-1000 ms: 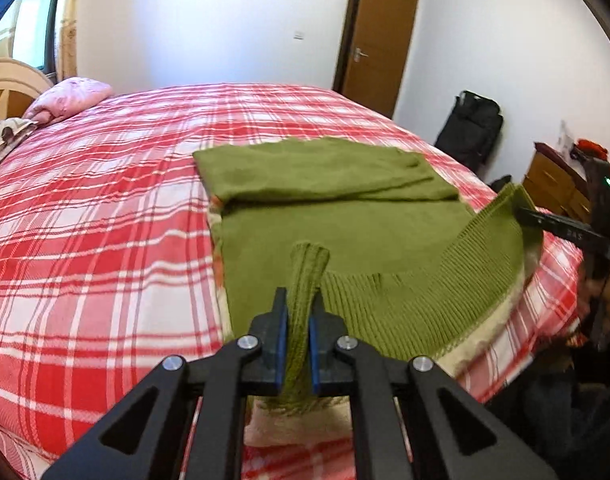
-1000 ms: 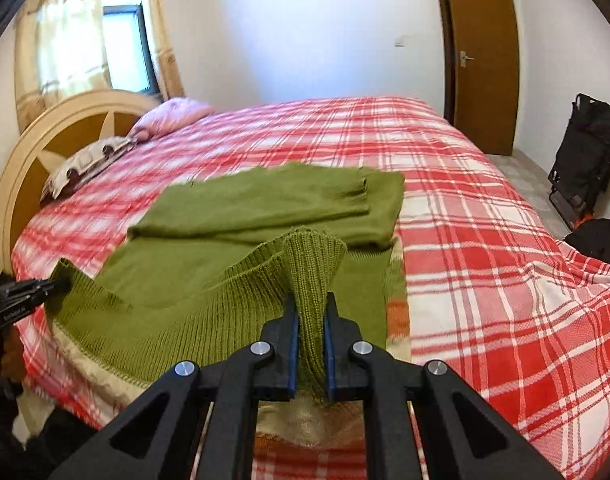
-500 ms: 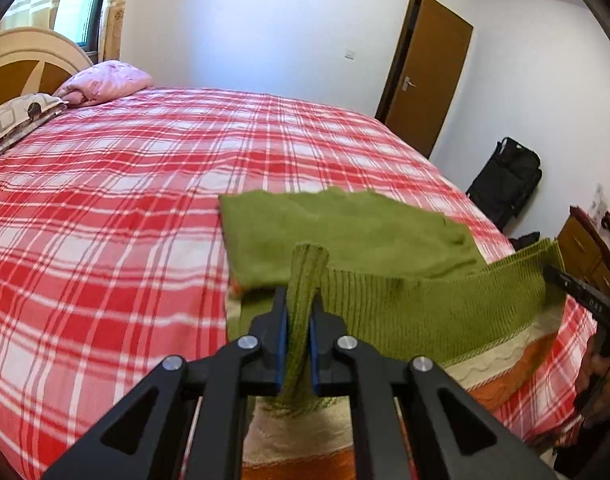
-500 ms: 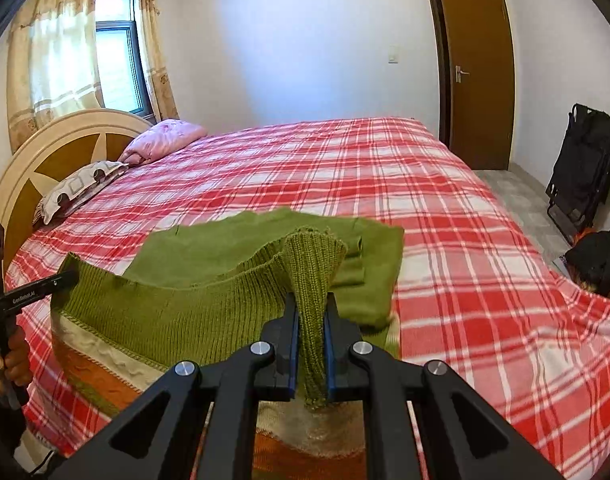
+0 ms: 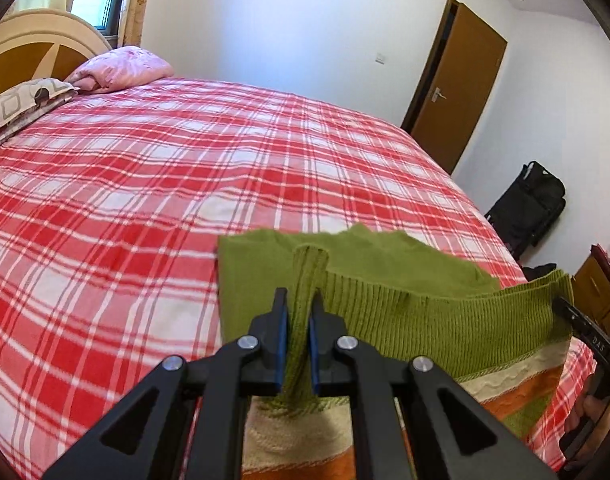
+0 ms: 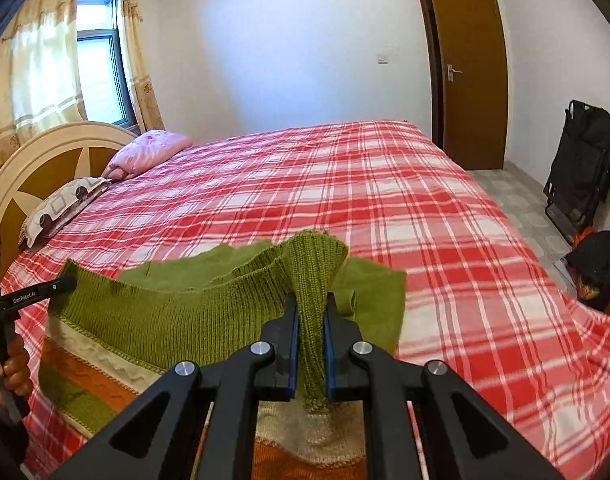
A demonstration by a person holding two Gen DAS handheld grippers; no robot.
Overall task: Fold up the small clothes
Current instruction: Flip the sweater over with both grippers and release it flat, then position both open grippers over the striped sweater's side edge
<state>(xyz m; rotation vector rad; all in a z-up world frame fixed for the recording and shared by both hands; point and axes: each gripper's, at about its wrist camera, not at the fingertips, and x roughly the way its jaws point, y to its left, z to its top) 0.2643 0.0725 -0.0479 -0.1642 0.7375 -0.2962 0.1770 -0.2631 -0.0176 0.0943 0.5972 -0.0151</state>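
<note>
A green knit sweater [image 5: 425, 320] with cream and orange stripes lies on the red plaid bed [image 5: 185, 184]. Its ribbed hem is lifted off the bed and stretched between my two grippers. My left gripper [image 5: 299, 312] is shut on one hem corner. My right gripper [image 6: 310, 316] is shut on the other hem corner of the sweater [image 6: 177, 320]. The raised hem hangs over the rest of the sweater, whose green far part still rests on the bed. Each gripper shows at the edge of the other's view, the right one [image 5: 585, 332] and the left one [image 6: 33, 294].
A pink pillow [image 5: 121, 68] and a patterned pillow [image 5: 21, 104] lie by the headboard [image 6: 45, 160]. A brown door [image 6: 469, 68] is in the far wall. A black bag [image 6: 581, 176] stands on the floor to the right of the bed [image 6: 385, 200].
Both grippers have lifted the hem higher and carried it forward over the sweater. Less of the flat green part shows now, and the striped underside hangs in view.
</note>
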